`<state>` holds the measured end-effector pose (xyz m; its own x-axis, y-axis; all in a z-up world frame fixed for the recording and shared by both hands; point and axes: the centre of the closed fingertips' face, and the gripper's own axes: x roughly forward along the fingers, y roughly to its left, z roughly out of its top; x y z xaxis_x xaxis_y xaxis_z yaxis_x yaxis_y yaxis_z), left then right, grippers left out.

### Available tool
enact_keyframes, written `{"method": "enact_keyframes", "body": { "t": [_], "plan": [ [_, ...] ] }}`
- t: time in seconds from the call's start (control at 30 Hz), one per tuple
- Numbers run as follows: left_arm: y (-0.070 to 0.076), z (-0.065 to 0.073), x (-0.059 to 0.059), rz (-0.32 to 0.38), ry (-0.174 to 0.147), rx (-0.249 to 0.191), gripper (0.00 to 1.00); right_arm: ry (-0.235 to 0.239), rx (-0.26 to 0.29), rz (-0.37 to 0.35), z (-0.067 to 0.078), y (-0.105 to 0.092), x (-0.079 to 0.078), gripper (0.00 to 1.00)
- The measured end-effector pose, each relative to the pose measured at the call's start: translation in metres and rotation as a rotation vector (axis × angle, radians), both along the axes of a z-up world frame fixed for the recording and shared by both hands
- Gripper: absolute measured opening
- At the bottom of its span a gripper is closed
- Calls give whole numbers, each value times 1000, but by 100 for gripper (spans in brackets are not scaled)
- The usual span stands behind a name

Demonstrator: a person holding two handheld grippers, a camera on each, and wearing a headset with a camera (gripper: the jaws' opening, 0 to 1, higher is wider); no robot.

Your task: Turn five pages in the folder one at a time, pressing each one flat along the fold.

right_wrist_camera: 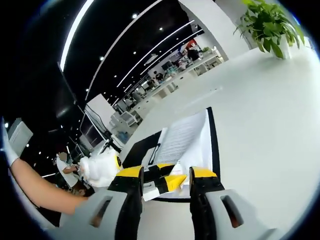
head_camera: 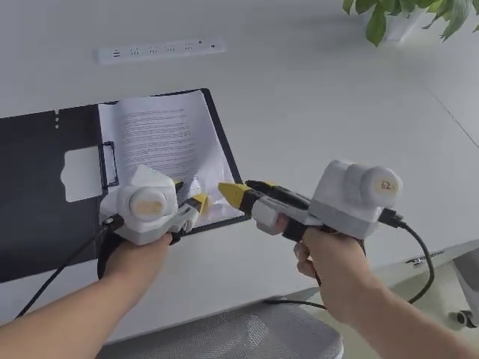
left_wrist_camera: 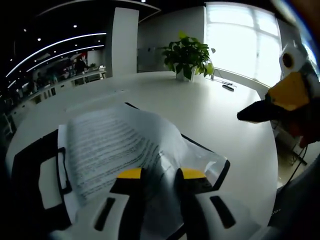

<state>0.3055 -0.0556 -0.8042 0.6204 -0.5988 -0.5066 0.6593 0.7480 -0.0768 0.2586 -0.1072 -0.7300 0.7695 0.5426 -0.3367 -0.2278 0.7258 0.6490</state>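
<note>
The jaws of the left gripper stand close together, with the lower right corner of the page pinched between their yellow tips. The right gripper has its jaws apart and holds nothing. It hangs just right of the left one, its tip pointing at it over the folder's lower right corner. The page is white with printed lines. Its gripped corner is raised and creased, so the sheet bulges up from the folder. The folder is black and lies open on the white table. A clip holds the page's left edge. Beyond the folder lies a power strip, and farther right stands a plant.
</note>
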Motion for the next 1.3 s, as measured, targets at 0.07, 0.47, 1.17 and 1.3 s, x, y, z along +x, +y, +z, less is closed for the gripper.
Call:
{"method": "enact_keyframes", "body": {
  "t": [0.07,0.47,1.17,1.3],
  "plan": [
    [0,0,0,-1,-2,1,26,52,38,-13,-11,1,6,28],
    [0,0,2,6,-1,-4,26,192,-27,34,-55,19,8,25],
    [0,0,1,8,0,-11,26,253,-30,-33,-70,12,18,0],
    [0,0,1,8,3,-18,27,261,-29,-47,-70,9,16,0]
  ]
}}
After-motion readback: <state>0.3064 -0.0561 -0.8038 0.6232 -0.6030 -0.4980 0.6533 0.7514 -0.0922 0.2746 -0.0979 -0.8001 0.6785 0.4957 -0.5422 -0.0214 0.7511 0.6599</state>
